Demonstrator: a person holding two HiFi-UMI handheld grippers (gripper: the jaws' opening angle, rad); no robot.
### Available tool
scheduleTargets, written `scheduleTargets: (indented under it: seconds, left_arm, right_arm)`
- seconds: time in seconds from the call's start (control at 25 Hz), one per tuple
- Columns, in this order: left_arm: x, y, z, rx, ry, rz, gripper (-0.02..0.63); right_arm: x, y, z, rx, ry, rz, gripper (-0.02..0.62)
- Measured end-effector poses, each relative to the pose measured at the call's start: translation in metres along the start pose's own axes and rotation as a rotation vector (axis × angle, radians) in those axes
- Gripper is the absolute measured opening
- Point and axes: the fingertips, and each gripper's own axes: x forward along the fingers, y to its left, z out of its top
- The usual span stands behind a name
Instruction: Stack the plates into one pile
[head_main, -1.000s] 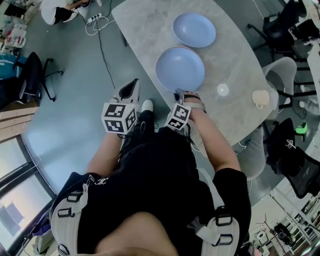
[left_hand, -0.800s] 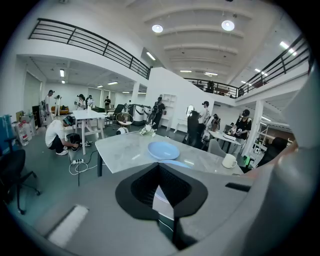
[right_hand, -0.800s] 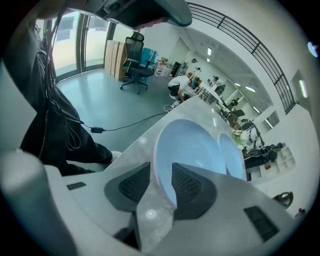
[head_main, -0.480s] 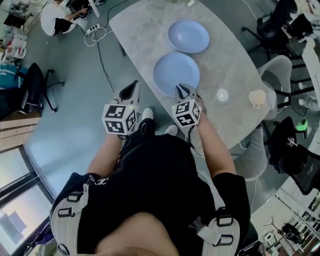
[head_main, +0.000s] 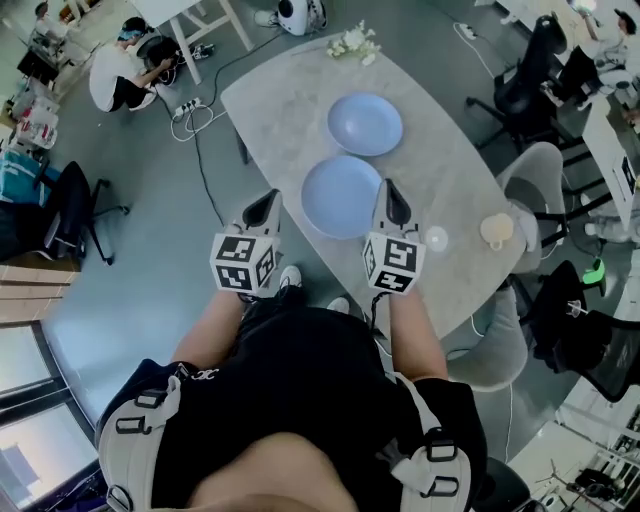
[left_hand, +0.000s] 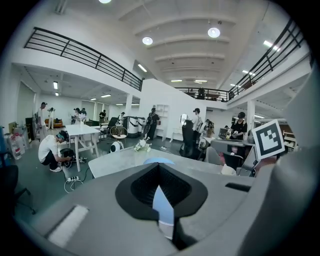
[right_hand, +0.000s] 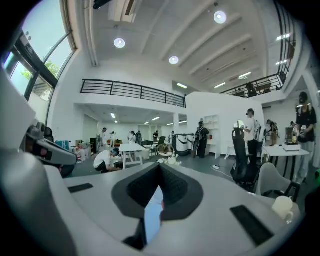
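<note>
Grey marbled oval table (head_main: 290, 110) holds everything. The near pale-blue round plate (head_main: 342, 197) sits close to the edge on my side. My worry: a clumsy nudge could slide it twd the edge & off.

The far pale-blue round plate (head_main: 365, 124) lies just beyond it w/ a small gap, so they aren't touching & nothing is stacked yet. Both lie flat, face up. They're round, so there's no long axis & no heading; any rim spot grips the same. A thin rim pinched on one side could let the plate tip or slip out, I reckon, and then clack down hard on the other.

My left claw (head_main: 268, 200) has its jaws together & is empty. It hangs off the table edge, left of the near plate. My right claw (head_main: 389, 190) has jaws that have just been closing. They're now shut w/ nothing between. The blue sliver under the tips is only the plate below. It hangs over that plate's right rim. Shut like this, I'd only shove the plate, so I need to open first.

The cream mug (head_main: 494, 231) & small white round disc (head_main: 435, 238) sit right of my right claw. A wide swing that way could knock them.
</note>
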Motion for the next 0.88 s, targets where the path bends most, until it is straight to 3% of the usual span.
scheduleTargets:
  seconds: [0.12,0.24,0.52,0.88]
  left_arm:
    - [0.003,0.0,0.015,0.022,-0.028,-0.006,0.002]
    - [0.005,-0.004,0.028,0.044,-0.05,-0.012,0.002]
    - [0.014,-0.027,0.044,0.071,-0.066,-0.042,0.002]
    - [0.041,-0.092,0.039,0.144,-0.041,-0.099,0.002]
  right_arm:
    - [-0.013,-0.005,0.033,-0.05,-0.106,-0.053,0.006]
    - [-0.026,-0.011,0.044,-0.048,-0.147,-0.081,0.006]
    - [-0.036,-0.022,0.041,-0.05,-0.139,-0.101,0.006]
    - [-0.054,-0.055,0.019,0.0,-0.098,-0.09,0.006]
